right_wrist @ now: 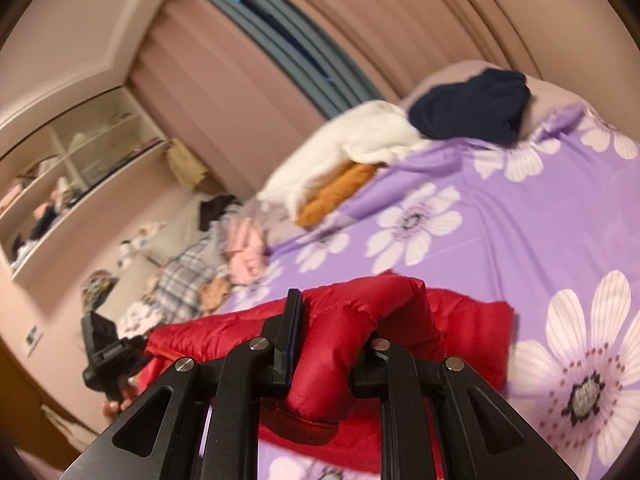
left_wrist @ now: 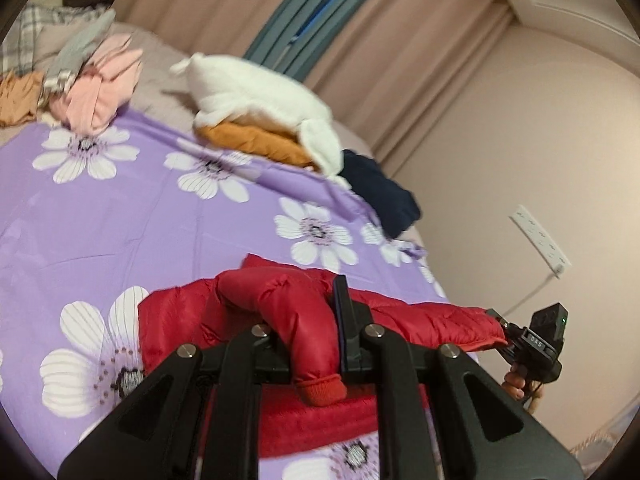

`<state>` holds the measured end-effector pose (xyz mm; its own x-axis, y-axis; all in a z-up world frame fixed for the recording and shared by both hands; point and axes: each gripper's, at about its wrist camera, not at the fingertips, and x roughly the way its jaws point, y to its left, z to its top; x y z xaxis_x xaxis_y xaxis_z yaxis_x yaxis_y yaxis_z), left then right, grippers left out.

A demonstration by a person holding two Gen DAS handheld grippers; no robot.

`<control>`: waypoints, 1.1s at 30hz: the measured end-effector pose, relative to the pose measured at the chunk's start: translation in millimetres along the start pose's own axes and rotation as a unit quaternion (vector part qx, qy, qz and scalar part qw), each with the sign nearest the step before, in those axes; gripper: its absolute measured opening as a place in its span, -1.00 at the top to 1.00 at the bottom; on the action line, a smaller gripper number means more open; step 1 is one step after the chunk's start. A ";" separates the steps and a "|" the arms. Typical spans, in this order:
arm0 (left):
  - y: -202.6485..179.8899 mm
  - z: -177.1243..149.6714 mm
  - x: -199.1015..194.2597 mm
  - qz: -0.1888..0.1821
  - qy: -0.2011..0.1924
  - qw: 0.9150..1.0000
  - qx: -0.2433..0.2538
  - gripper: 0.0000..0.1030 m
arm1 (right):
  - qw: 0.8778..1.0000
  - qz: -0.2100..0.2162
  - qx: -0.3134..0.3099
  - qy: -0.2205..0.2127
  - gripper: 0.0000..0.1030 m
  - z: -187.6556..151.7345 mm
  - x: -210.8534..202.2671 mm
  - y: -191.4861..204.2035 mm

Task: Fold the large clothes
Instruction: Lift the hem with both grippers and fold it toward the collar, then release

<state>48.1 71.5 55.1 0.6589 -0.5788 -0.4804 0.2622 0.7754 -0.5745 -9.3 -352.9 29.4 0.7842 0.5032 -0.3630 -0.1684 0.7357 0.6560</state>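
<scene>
Two grippers each clamp a bunched part of one red puffer jacket (left_wrist: 420, 320) spread across the near part of a bed with a purple floral sheet (left_wrist: 132, 216). In the left wrist view, the left gripper (left_wrist: 304, 344) has its jaws pinched tight on a sleeve (left_wrist: 296, 320), whose ribbed cuff (left_wrist: 324, 390) pokes back toward the camera. Off to the right in that view, the right gripper (left_wrist: 508, 334) bites the jacket's far edge, with a hand (left_wrist: 520, 384) partly visible beneath it.

In the right wrist view, the right gripper (right_wrist: 332, 344) squeezes a thick fold of the red quilted fabric, jaws nearly together around it. The left gripper (right_wrist: 136, 346) shows at the left, touching the jacket's other end.

Farther up the bed, well apart from the jacket, lies a white fleecy garment (left_wrist: 256, 96) on top of a mustard-coloured one (left_wrist: 260, 142), with a navy garment (left_wrist: 384, 192) just beside them at the mattress edge. A loose pile of pink clothes (left_wrist: 104, 88) sits toward the bed's far left corner. Pinkish-brown curtains (left_wrist: 400, 60) hang behind, and both views are somewhat blurred.
</scene>
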 end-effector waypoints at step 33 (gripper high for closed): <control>89.3 45.0 122.2 0.172 0.062 0.977 -0.109 -0.87 | 0.980 -0.087 0.173 0.040 -0.35 32.4 65.4 -97.7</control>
<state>183.8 81.4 -25.0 0.5873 -0.3300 -0.7390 -0.1258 0.8648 -0.4862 77.8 -406.6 -37.0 0.7316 0.4283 -0.5304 0.1869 0.6222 0.7602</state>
